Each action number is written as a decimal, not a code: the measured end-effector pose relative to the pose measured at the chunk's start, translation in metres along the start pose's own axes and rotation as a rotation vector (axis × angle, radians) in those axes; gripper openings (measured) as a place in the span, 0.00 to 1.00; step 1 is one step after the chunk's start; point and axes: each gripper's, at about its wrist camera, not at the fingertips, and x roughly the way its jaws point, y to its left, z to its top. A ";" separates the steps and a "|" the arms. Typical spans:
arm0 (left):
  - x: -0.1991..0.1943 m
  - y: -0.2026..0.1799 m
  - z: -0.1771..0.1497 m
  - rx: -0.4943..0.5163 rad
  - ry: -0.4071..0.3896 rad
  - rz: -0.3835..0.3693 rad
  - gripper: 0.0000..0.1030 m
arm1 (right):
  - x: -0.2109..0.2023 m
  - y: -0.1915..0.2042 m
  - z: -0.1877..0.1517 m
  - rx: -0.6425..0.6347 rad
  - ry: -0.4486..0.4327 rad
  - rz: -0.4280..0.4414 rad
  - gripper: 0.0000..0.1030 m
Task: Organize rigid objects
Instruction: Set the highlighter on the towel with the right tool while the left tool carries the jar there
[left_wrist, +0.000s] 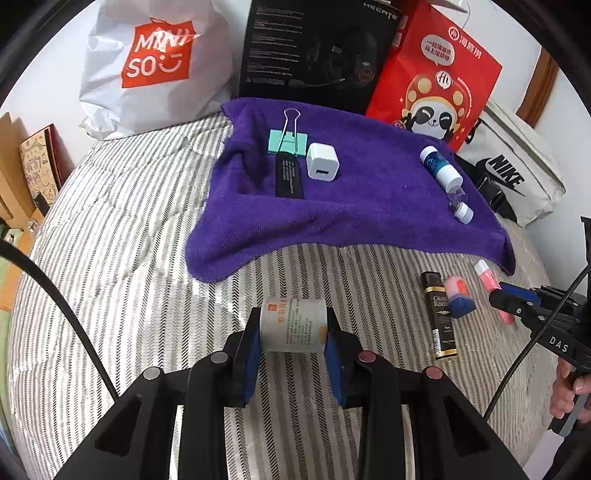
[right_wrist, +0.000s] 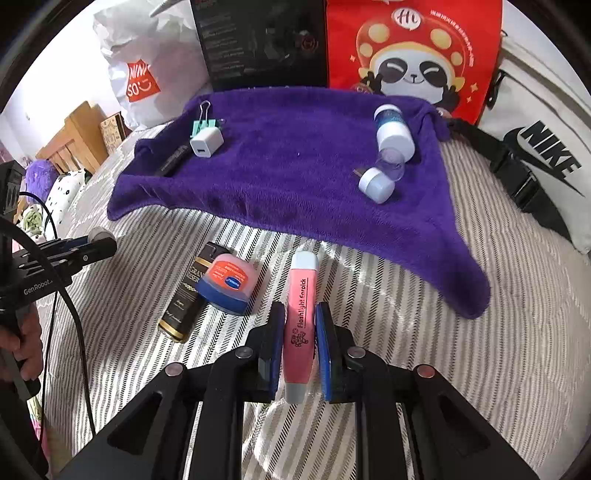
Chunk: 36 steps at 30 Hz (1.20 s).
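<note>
My left gripper (left_wrist: 293, 325) is shut on a small white jar (left_wrist: 293, 323) with orange print, just above the striped bedcover (left_wrist: 129, 258). My right gripper (right_wrist: 300, 314) is shut on a pink earpick stick (right_wrist: 300, 317), to the right of a pink and blue balm tub (right_wrist: 227, 282) and a black and gold box (right_wrist: 184, 295). Behind lies a purple towel (left_wrist: 369, 210). On it are a teal binder clip (left_wrist: 288, 142), a white charger cube (left_wrist: 322, 161), a black flat stick (left_wrist: 289, 177), a blue and white bottle (left_wrist: 441, 168) and a small clear bottle (left_wrist: 461, 206).
A white Miniso bag (left_wrist: 147, 62), a black headset box (left_wrist: 314, 51) and a red panda bag (left_wrist: 432, 74) stand along the wall behind the towel. A white Nike bag (left_wrist: 517, 173) with black straps lies at the right. Wooden furniture (right_wrist: 77, 136) is at the far left.
</note>
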 end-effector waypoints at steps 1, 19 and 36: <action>-0.002 0.000 0.001 -0.001 -0.005 0.002 0.28 | -0.003 -0.001 0.000 0.003 -0.004 0.002 0.17; -0.022 -0.016 0.034 0.031 -0.037 -0.025 0.28 | -0.032 -0.025 0.025 0.029 -0.065 0.026 0.17; -0.012 -0.020 0.077 0.070 -0.067 -0.045 0.28 | -0.026 -0.025 0.072 0.030 -0.103 -0.009 0.17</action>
